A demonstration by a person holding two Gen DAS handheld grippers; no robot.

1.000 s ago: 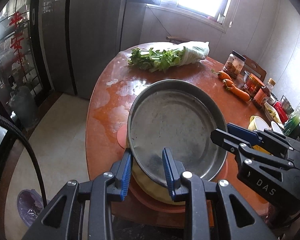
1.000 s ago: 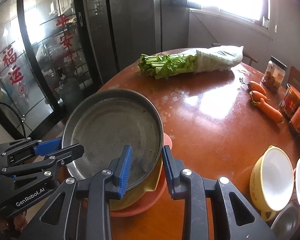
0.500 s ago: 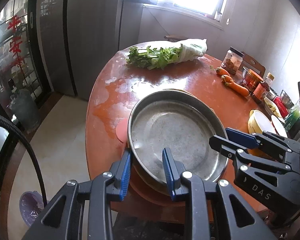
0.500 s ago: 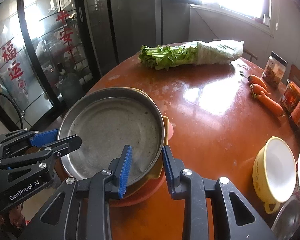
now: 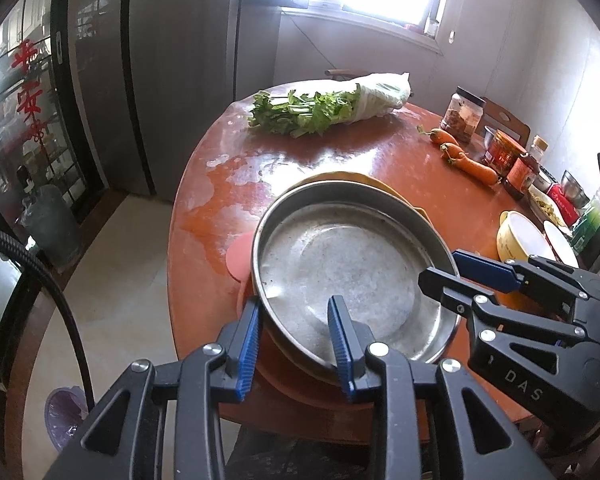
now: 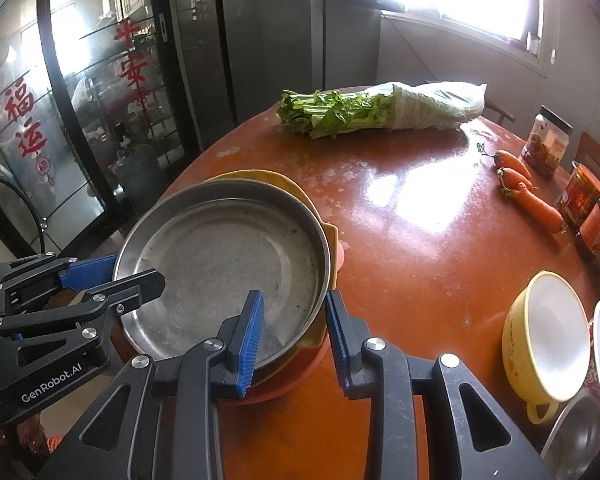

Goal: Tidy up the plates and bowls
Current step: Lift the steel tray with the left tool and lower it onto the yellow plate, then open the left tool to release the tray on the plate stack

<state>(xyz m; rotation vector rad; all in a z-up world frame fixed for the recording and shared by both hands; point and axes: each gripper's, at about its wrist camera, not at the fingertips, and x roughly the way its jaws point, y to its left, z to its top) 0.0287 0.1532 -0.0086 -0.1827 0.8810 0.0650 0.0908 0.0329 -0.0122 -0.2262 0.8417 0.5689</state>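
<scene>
So the round shallow stainless-steel pan [image 6: 224, 264] sits on a yellow dish [image 6: 324, 236] over a salmon-pink plate [image 5: 240, 256], near the 7 o'clock edge of the round reddish-brown table [image 6: 420, 240]; looks light, stiff and slick, so the thin rim's the spot to grab; left gripper [image 5: 296, 334] and right gripper [image 6: 294, 334] each straddle that rim from opposite sides, jaws apart, not pinching; yellow two-handled bowl [image 6: 544, 344] waits at 4 o'clock.

The left gripper [image 5: 294, 330] is reaching forward with its jaws parted, one blue pad on each side of a metal rim. The right gripper [image 6: 294, 330] is coming in from the opposite side, level and pointing across toward the left one, its jaws likewise spread apart astride the rim.
</scene>
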